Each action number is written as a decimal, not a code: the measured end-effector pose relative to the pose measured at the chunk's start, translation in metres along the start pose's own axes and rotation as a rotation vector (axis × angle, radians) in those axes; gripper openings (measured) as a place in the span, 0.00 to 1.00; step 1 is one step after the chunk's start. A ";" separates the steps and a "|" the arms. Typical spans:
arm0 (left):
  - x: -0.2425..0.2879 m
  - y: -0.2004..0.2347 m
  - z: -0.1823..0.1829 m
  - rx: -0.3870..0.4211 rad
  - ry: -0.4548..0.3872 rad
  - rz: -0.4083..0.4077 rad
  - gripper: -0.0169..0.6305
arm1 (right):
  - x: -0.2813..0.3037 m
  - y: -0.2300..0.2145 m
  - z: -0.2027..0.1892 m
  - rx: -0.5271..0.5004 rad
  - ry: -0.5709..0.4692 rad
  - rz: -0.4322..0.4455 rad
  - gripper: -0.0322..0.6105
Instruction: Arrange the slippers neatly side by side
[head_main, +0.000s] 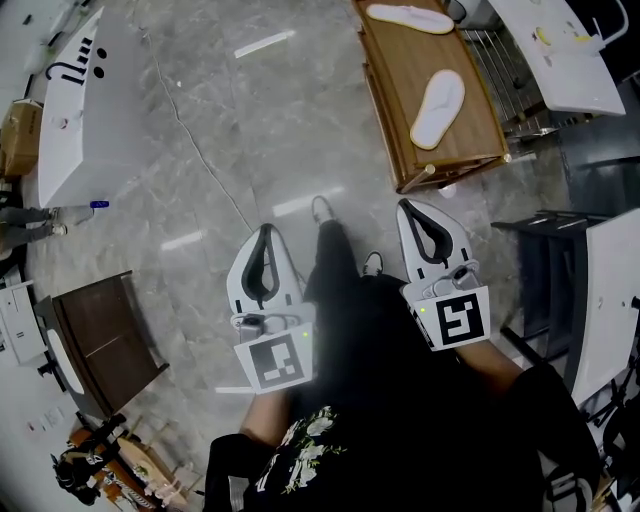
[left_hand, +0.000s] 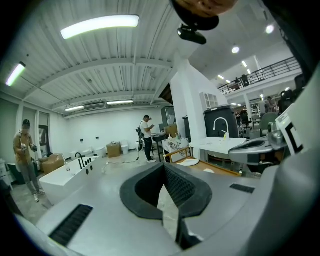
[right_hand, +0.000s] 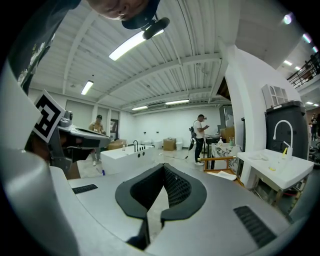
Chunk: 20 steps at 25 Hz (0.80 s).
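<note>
Two white slippers lie apart on a low wooden table (head_main: 392, 90) at the top of the head view. One slipper (head_main: 408, 17) lies crosswise at the far end and the other slipper (head_main: 438, 108) lies at a slant nearer me. My left gripper (head_main: 265, 230) and right gripper (head_main: 406, 206) are held level in front of my body, short of the table, both shut and empty. The left gripper view shows its jaws (left_hand: 164, 166) shut, with a slipper (left_hand: 189, 162) ahead to the right. The right gripper view shows shut jaws (right_hand: 163, 166) and a slipper (right_hand: 223, 175) on the table.
A white bathtub (head_main: 85, 100) stands at the far left and a dark brown cabinet (head_main: 105, 335) at the near left. A wire rack (head_main: 495, 70) and a white sink counter (head_main: 560, 50) flank the table's right. A standing person (left_hand: 147, 137) is farther back.
</note>
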<state>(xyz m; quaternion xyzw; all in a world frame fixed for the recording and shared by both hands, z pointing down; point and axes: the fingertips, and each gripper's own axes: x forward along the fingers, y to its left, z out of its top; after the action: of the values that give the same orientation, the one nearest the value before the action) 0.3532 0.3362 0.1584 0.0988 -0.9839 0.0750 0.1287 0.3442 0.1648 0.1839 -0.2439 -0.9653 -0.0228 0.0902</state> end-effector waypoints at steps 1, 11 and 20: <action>0.005 0.003 0.000 0.000 0.005 0.001 0.03 | 0.005 -0.003 0.000 0.000 0.003 -0.002 0.05; 0.050 0.025 -0.004 0.005 0.052 -0.005 0.03 | 0.068 -0.018 0.007 0.000 0.024 -0.001 0.05; 0.095 0.074 -0.001 -0.040 0.062 0.000 0.03 | 0.136 -0.020 0.021 -0.007 0.038 -0.006 0.05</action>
<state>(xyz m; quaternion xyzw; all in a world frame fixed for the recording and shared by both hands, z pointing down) 0.2481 0.3913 0.1759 0.0937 -0.9808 0.0582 0.1609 0.2133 0.2122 0.1882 -0.2407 -0.9641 -0.0310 0.1076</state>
